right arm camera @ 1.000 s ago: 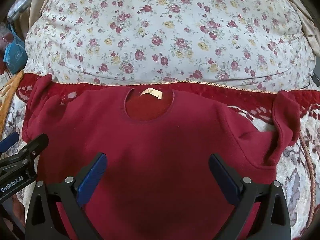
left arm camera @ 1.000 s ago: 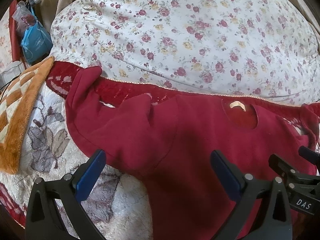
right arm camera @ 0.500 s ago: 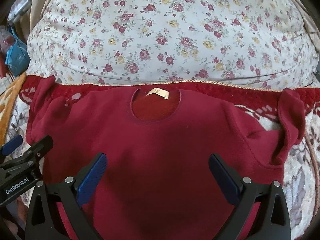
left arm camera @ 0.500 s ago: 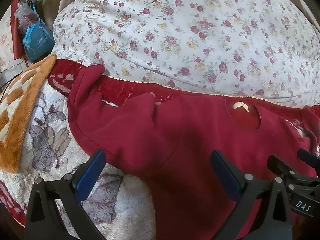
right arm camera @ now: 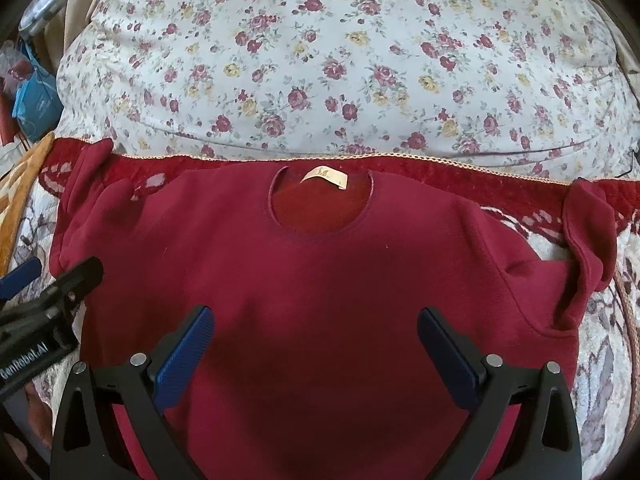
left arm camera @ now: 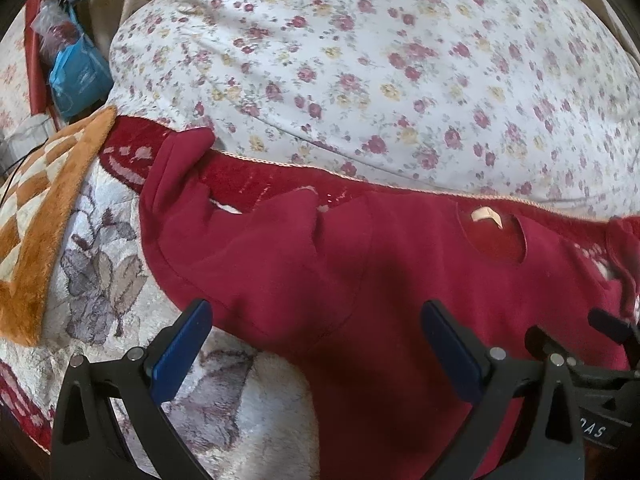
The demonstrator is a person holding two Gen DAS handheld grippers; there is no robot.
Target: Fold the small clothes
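We keep the red sweater [right arm camera: 320, 280] flat on the blanket [left arm camera: 100, 280], collar at 12 o'clock under the flowered pillow [right arm camera: 340, 60], so the sleeves can fold inward. Our left gripper [left arm camera: 316, 344] hangs spread near the sleeve [left arm camera: 240, 248] at 10 o'clock; our right gripper [right arm camera: 314, 344] is spread above the chest, holding nothing.

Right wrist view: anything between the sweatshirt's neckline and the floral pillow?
Only a strip of deep red plush blanket border with pale corded edging lies between the dark red fleece sweatshirt and the white floral pillow; the right wrist view shows it.
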